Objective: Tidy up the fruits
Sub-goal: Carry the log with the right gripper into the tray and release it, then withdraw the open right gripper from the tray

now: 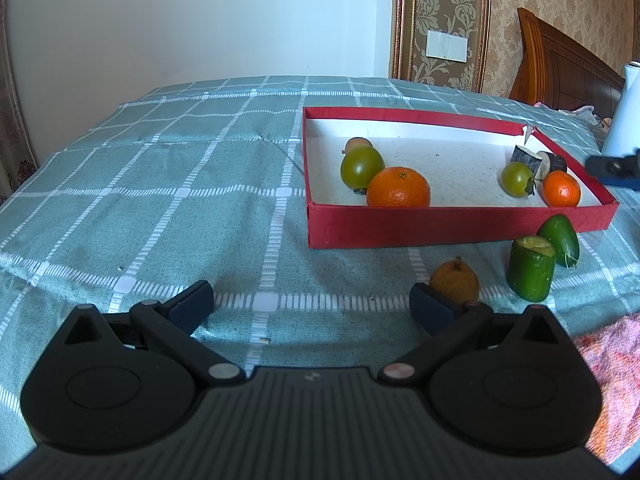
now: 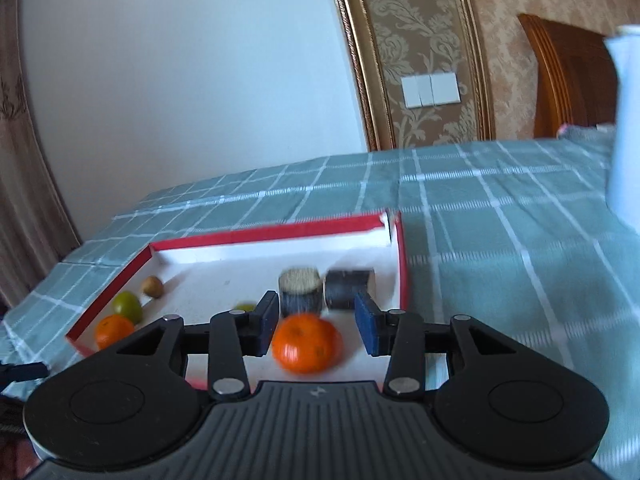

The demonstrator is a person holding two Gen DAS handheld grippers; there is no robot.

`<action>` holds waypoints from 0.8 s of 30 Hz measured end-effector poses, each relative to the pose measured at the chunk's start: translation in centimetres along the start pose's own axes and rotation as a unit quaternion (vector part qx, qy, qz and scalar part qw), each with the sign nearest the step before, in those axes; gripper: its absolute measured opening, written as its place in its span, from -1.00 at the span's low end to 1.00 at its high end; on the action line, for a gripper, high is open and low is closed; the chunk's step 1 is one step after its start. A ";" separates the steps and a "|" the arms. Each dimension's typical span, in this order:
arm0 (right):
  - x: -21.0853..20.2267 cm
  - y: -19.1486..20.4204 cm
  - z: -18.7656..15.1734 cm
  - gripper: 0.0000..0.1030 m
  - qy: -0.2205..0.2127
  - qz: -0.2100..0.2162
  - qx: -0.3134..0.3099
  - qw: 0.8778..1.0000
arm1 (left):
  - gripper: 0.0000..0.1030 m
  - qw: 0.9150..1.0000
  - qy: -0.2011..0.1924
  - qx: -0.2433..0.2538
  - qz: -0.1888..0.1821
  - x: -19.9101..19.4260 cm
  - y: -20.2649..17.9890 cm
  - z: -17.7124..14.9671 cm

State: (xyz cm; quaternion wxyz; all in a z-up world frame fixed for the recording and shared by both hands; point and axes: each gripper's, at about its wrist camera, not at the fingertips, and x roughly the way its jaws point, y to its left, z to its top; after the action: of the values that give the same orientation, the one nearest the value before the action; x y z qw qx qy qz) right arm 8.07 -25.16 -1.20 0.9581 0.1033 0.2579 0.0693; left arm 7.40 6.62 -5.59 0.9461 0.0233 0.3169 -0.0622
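A red box (image 1: pixel 460 224) with a white inside lies on the checked cloth. In it are two oranges (image 1: pixel 398 187), two green fruits (image 1: pixel 361 166), a small brown fruit (image 1: pixel 357 144) and two dark cut pieces (image 1: pixel 526 157). Outside its front wall lie a brown fruit (image 1: pixel 455 282) and two green cucumber pieces (image 1: pixel 531 274). My left gripper (image 1: pixel 312 306) is open and empty, its right finger next to the brown fruit. My right gripper (image 2: pixel 316 330) is open above the box (image 2: pixel 402 264). A small orange (image 2: pixel 307 343) lies between its fingers, untouched.
A white jug (image 2: pixel 626 128) stands on the cloth at the right. A pink towel (image 1: pixel 612 380) lies at the near right. A wooden headboard (image 1: pixel 560 60) and a wall with a light switch (image 1: pixel 446 44) are behind.
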 end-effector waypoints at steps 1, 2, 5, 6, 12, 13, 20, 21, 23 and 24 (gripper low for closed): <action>-0.6 0.0 -0.3 -0.21 -0.004 0.003 0.005 1.000 | 1.00 1.000 0.000 0.000 0.000 0.0 0.0 0.0; -1.3 -0.1 -0.6 -0.21 -0.009 0.006 0.007 1.000 | 1.00 1.000 0.000 0.000 0.000 0.0 0.0 0.0; -2.9 0.5 -1.7 -0.11 -0.018 -0.001 -0.010 1.000 | 1.00 1.000 0.000 0.000 0.000 0.0 0.0 0.0; -3.2 0.8 -2.1 -0.07 -0.016 -0.007 -0.022 1.000 | 1.00 1.000 0.000 0.000 0.000 0.0 0.0 0.0; -3.4 1.2 -3.6 -0.04 0.024 -0.028 -0.053 0.998 | 1.00 1.000 0.000 0.000 0.000 0.0 0.0 0.0; -3.2 1.0 -3.6 -0.04 0.029 -0.028 -0.048 0.998 | 1.00 1.000 0.000 0.000 0.000 0.0 0.0 0.0; -1.8 0.3 -4.4 0.24 0.056 -0.030 -0.039 0.997 | 1.00 1.000 0.000 0.000 0.000 0.0 0.0 0.0; -1.8 0.5 -4.5 0.27 0.054 -0.032 -0.044 0.997 | 1.00 1.000 0.000 0.000 0.000 0.0 0.0 0.0; -1.7 0.6 -4.6 0.33 0.052 -0.036 -0.052 0.997 | 1.00 1.000 0.000 0.000 0.000 0.0 0.0 0.0; -1.7 0.7 -4.6 0.33 0.055 -0.037 -0.054 0.996 | 1.00 1.000 0.000 0.000 0.000 0.0 0.0 0.0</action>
State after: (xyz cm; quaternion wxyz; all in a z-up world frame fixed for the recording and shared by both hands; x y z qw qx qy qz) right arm 4.22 -24.03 -4.16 0.9487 0.0378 0.3094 0.0532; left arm 7.41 6.63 -5.58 0.9461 0.0233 0.3169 -0.0622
